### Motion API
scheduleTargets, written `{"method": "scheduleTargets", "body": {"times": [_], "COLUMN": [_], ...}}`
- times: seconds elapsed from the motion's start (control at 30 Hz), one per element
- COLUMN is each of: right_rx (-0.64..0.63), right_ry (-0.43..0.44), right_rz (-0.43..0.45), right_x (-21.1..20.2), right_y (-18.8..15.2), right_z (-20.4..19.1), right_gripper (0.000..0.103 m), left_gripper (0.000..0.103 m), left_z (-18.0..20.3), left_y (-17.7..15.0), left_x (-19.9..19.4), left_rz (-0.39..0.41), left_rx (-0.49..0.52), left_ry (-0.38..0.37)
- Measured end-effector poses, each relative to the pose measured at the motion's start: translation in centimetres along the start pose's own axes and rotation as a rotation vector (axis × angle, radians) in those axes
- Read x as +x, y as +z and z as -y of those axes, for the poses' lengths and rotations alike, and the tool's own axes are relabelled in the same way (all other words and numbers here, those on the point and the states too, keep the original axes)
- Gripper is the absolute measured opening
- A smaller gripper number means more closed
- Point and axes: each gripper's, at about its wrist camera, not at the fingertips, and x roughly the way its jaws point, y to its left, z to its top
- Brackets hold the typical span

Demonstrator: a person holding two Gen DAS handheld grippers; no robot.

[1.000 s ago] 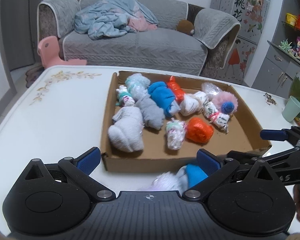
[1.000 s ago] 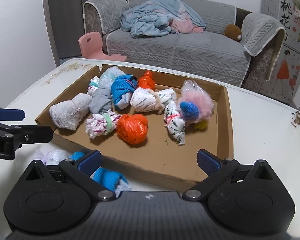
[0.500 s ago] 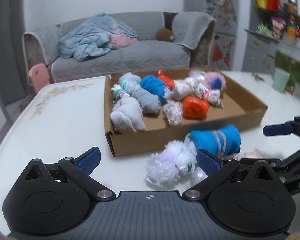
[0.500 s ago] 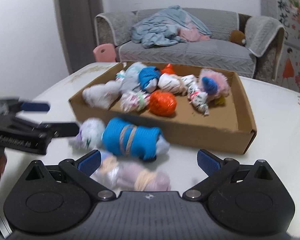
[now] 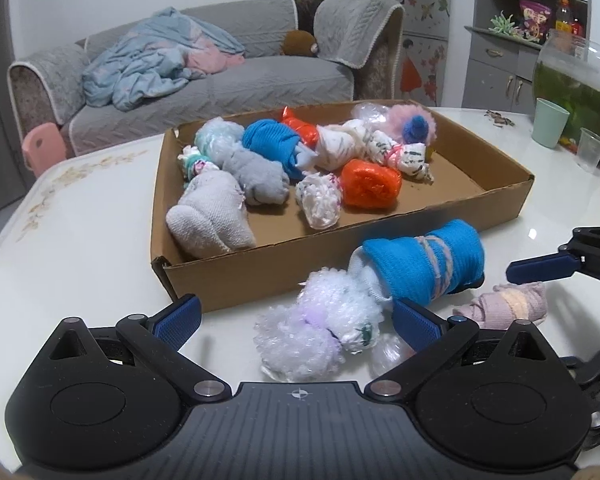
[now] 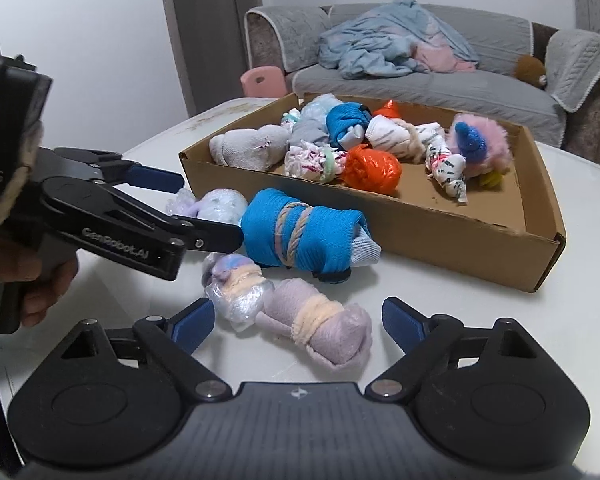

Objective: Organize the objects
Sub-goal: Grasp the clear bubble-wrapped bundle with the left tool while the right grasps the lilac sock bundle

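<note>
On the white table (image 6: 580,280), beside the brown cardboard tray (image 6: 440,224), lie a blue rolled sock bundle (image 6: 300,236) and a lilac one (image 6: 320,332); left gripper (image 5: 296,320) and right gripper (image 6: 298,318) both gape, holding nothing.

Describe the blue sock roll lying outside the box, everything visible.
The blue sock roll is bright blue knit bound with a pinkish-tan twisted band, a pale fabric end poking out. It lies on its side on the white table, just before the cardboard box, beside a fluffy white bundle. The left gripper is open, not holding it.

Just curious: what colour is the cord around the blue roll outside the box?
Beige cord, clearest in the right wrist view.
</note>
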Motion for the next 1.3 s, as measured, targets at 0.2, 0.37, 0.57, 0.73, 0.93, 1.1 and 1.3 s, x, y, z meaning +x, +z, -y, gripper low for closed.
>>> {"method": "scheduleTargets", "body": {"times": [0.2, 0.37, 0.57, 0.73, 0.93, 1.1, 1.3], "right_rx": [-0.026, -0.064, -0.087, -0.094, -0.090, -0.101, -0.098], "right_ry": [0.009, -0.021, -0.037, -0.053, -0.057, -0.059, -0.067], "right_rz": [-0.014, -0.013, 0.009, 0.019, 0.019, 0.021, 0.039], "right_x": [0.4, -0.2, -1.3, -1.6, -1.9, -2.1, -2.6], "right_y": [0.0, -0.4, -1.7, -1.9, -2.0, -2.3, -2.8], "right_z": [0.1, -0.1, 0.1, 0.2, 0.5, 0.6, 0.8], "right_gripper": [0.067, 0.050, 0.049, 0.049, 0.048, 0.049, 0.048], "left_gripper": [0.066, 0.058, 0.056, 0.056, 0.055, 0.056, 0.054], "left_z": [-0.3, 0.5, 0.4, 0.6, 0.7, 0.5, 0.3], "left_y": [-0.3, -0.8, -2.3, -3.1, -3.7, -4.5, -4.9], "left_x": [0.7, 0.2, -1.3, -2.2, -3.2, -3.6, -4.1], "left_rz": [-0.041, -0.035, -0.014, -0.001, -0.009, 0.015, 0.028], "left_rx": [-0.006, 0.035, 0.023, 0.016, 0.003, 0.000, -0.002], "left_ry": [-0.067, -0.070, -0.071, -0.048, -0.047, -0.044, -0.036]}}
